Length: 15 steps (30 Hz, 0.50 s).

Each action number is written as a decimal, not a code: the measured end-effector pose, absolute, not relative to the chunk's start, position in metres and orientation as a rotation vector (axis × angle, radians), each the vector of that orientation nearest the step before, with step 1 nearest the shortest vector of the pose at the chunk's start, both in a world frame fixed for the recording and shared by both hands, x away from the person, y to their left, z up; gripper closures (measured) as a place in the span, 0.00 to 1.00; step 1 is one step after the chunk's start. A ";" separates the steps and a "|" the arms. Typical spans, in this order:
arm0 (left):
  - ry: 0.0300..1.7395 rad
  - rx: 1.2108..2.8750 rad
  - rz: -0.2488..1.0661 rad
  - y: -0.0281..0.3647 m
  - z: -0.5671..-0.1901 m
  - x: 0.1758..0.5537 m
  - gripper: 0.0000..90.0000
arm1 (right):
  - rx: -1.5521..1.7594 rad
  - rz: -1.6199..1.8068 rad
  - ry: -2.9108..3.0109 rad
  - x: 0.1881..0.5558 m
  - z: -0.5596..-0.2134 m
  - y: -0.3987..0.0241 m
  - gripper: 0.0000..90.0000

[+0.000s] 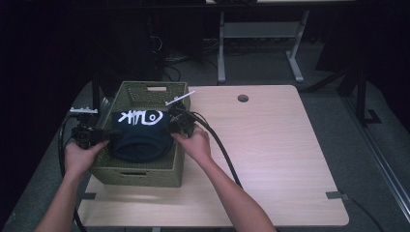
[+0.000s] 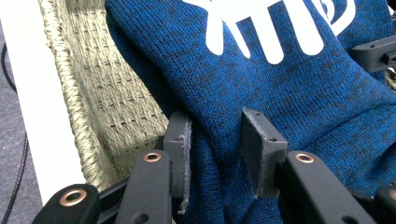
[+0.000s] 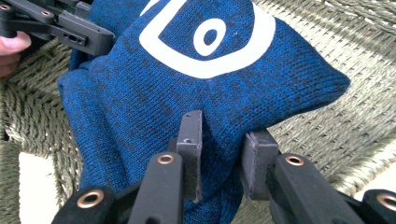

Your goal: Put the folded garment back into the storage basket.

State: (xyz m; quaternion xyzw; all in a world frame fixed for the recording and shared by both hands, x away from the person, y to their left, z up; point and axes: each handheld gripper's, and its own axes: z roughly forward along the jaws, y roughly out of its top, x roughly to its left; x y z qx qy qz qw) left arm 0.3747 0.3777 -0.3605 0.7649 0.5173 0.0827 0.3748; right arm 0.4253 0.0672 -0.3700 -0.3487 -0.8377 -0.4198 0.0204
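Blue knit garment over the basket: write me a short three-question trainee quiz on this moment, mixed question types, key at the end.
1. True or false: the blue knit garment lies flat on the wooden table.
2. What does the left gripper have between its jaws: A the basket wall, B a fold of the garment, C a cable?
3. What colour is the print on the garment?

Key: 1 false, it is held over the woven basket. 2 B. 3 white.

A pale wooden table (image 1: 270, 145) with a cable hole (image 1: 243, 98) stands on grey floor (image 1: 261, 67); a white-legged desk frame (image 1: 261, 34) sits behind in darkness.
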 end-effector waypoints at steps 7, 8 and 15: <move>1.345 1.928 0.234 0.380 -0.360 0.374 0.65 | -1.120 -1.258 -2.694 0.423 -0.368 0.063 0.66; 1.339 1.931 0.235 0.380 -0.360 0.374 0.65 | -1.128 -1.257 -2.690 0.422 -0.367 0.062 0.65; 1.322 1.900 0.235 0.378 -0.357 0.372 0.65 | -1.124 -1.308 -2.626 0.424 -0.360 0.050 0.63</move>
